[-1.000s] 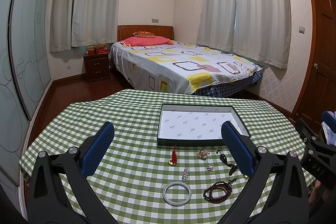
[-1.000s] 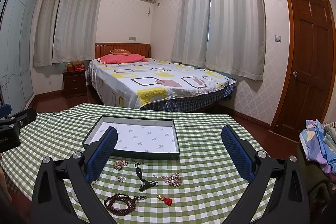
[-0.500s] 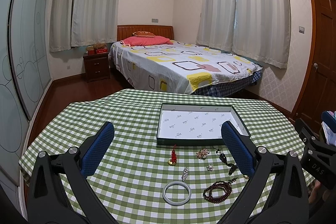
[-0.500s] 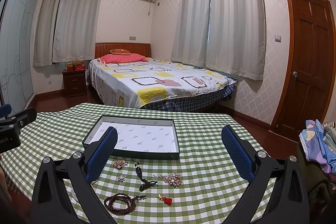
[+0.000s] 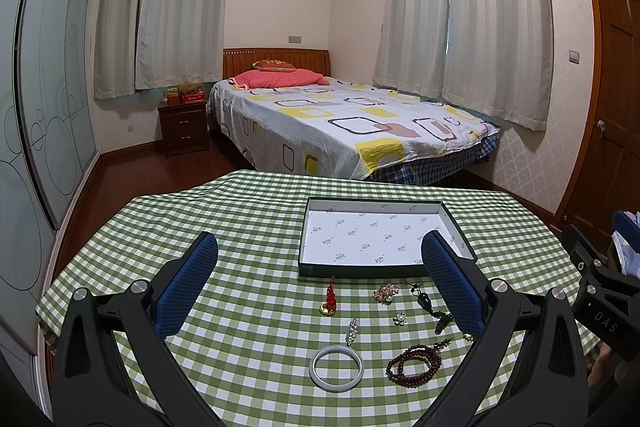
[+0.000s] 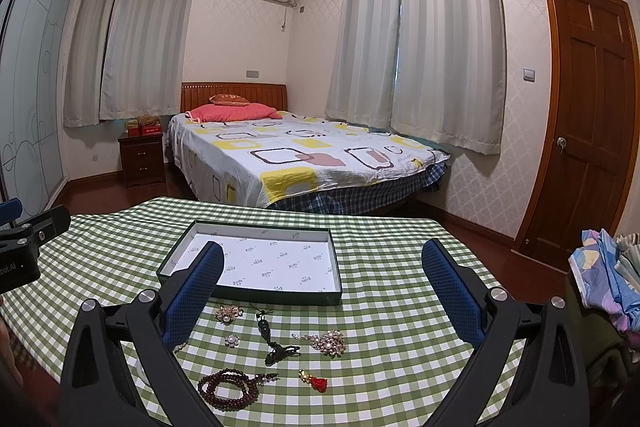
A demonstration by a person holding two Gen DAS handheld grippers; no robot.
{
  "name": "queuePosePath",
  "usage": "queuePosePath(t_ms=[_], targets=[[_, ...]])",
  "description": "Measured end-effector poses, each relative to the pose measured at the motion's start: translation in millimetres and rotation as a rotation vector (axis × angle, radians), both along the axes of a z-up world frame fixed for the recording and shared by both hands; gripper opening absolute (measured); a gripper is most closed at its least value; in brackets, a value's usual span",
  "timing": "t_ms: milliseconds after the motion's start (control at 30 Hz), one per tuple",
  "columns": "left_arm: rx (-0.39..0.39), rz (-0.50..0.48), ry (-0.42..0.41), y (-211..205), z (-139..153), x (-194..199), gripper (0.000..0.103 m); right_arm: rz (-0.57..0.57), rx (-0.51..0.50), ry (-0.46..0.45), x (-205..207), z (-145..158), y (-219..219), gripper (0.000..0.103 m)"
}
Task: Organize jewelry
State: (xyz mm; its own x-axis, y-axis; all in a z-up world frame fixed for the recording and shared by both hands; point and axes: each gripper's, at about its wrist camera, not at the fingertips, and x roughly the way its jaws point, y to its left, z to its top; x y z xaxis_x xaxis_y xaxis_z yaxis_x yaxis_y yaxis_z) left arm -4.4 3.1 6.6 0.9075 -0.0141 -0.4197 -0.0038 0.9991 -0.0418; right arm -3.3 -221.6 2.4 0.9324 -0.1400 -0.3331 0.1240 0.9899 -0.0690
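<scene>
Both grippers, left gripper (image 5: 320,287) and right gripper (image 6: 320,291), are hovering with fingers spread wide, holding nothing. Nearest, white bangle (image 5: 337,369) and bead bracelet (image 5: 414,365) are lying loose on the checked bench (image 5: 240,211), brooches beyond; farther, the empty tray (image 5: 305,269) is waiting, likely their destination.

A bed (image 5: 340,123) with a patterned sheet stands against cream walls, a dark nightstand (image 5: 184,125) beside it. White curtains (image 6: 440,39) hang drawn; a wooden door (image 6: 592,123) is shut.
</scene>
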Motion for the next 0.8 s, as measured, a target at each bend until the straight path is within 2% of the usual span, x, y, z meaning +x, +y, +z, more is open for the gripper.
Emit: queuePosePath(t_ms=[800], targets=[[0.000, -0.002, 0.010, -1.5, -6.1, -1.1, 0.099, 0.003, -0.003, 0.006, 3.7, -4.6, -1.5, 0.096]])
